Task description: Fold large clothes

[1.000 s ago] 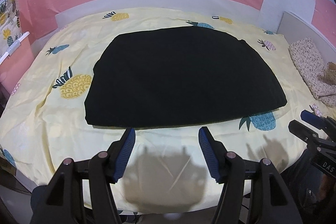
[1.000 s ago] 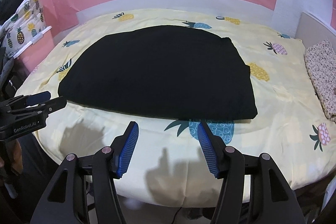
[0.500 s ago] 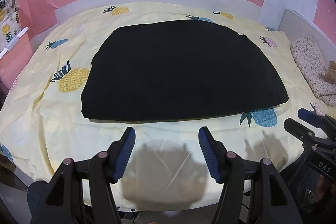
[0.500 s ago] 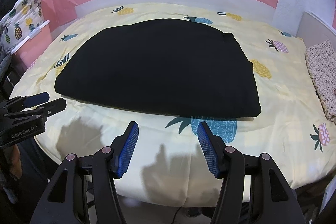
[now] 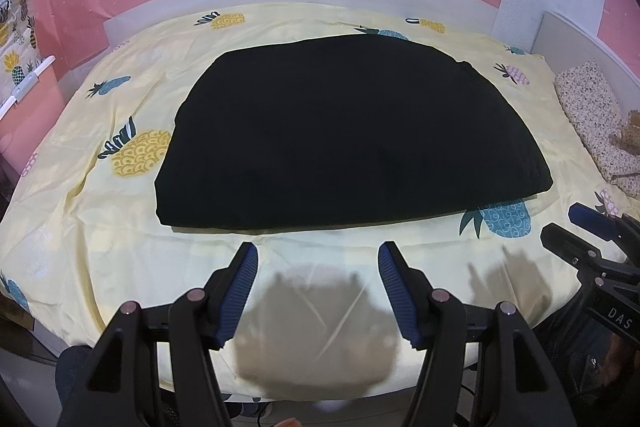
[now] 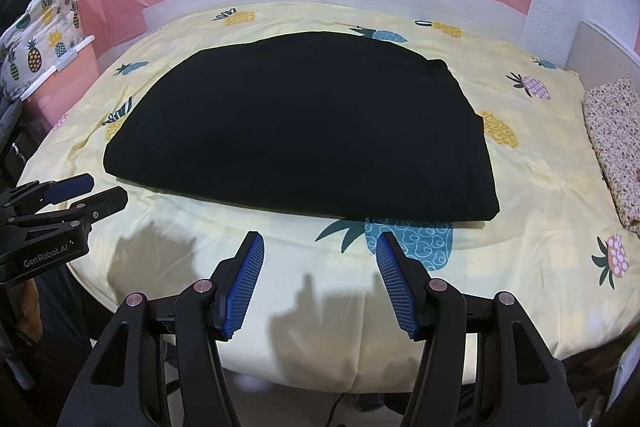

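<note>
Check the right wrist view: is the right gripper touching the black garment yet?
No. The right gripper hangs open over bare yellow sheet, short of the black garment.

Blk garment (image 5: 348,135), yellow pineapple-print sheet (image 5: 80,227)

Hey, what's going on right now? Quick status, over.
Left gripper and right gripper open, empty, short of the cloth. Black garment flat on pineapple sheet. Nothing in the way.

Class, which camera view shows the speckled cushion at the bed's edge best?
The left wrist view: the speckled cushion shows most of its top. The right wrist view shows the same cushion partly cut off at the frame's right edge.
</note>
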The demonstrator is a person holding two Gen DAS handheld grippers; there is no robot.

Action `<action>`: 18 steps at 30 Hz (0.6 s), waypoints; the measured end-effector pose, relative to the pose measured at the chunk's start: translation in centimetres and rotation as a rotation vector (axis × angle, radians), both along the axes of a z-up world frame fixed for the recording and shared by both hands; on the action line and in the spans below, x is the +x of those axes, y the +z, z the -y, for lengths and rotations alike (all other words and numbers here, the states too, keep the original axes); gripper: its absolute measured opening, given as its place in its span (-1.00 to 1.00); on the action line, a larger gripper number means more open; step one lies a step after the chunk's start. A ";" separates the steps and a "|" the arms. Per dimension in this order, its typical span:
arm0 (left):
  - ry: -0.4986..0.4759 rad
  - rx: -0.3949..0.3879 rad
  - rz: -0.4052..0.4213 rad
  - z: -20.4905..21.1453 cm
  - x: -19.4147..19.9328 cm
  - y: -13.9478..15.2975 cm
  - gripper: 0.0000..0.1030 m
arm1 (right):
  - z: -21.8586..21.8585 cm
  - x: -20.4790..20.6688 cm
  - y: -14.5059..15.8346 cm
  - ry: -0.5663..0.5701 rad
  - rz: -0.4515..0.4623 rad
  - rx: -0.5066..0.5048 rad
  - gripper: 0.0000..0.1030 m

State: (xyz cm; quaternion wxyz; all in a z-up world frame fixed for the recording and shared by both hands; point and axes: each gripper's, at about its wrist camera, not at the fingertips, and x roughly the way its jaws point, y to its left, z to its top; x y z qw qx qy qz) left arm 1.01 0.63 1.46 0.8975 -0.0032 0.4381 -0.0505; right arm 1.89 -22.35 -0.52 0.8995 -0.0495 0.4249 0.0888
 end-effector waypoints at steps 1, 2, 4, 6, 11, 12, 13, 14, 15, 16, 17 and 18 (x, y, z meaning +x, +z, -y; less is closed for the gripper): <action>-0.001 0.000 0.000 0.0 0.0 0.0 0.26 | 0.0 0.0 0.0 0.001 0.001 0.000 0.15; -0.001 0.001 0.000 0.0 0.0 0.0 0.26 | 0.0 0.0 0.0 -0.001 0.000 0.000 0.15; -0.002 0.003 0.000 0.0 0.0 0.0 0.26 | -0.1 0.0 0.0 0.000 -0.001 0.000 0.15; -0.001 0.005 0.000 0.0 0.0 0.0 0.26 | -0.1 0.0 0.0 -0.001 -0.002 0.001 0.15; 0.000 0.007 -0.001 0.0 0.0 0.0 0.26 | -0.2 0.1 0.0 0.001 -0.003 0.000 0.15; 0.000 0.007 -0.001 0.0 0.0 0.1 0.26 | -0.2 0.1 0.0 0.001 -0.004 -0.001 0.15; -0.001 0.007 0.000 0.0 0.0 0.1 0.26 | -0.2 0.0 0.0 0.000 -0.004 -0.001 0.15; -0.001 0.008 0.000 0.0 0.0 0.1 0.26 | -0.2 0.0 0.0 0.001 -0.005 -0.001 0.15; 0.000 0.009 -0.001 0.0 0.0 0.1 0.26 | -0.3 0.0 0.0 0.002 -0.004 -0.001 0.15; -0.001 0.008 -0.001 0.0 0.1 0.1 0.26 | -0.2 0.0 0.0 0.004 -0.004 -0.002 0.15; -0.001 0.008 -0.001 -0.1 0.0 0.1 0.26 | -0.2 0.1 0.0 0.005 -0.005 -0.002 0.15; -0.002 0.009 0.000 0.0 0.1 0.0 0.26 | -0.2 0.1 0.0 0.007 -0.004 -0.003 0.15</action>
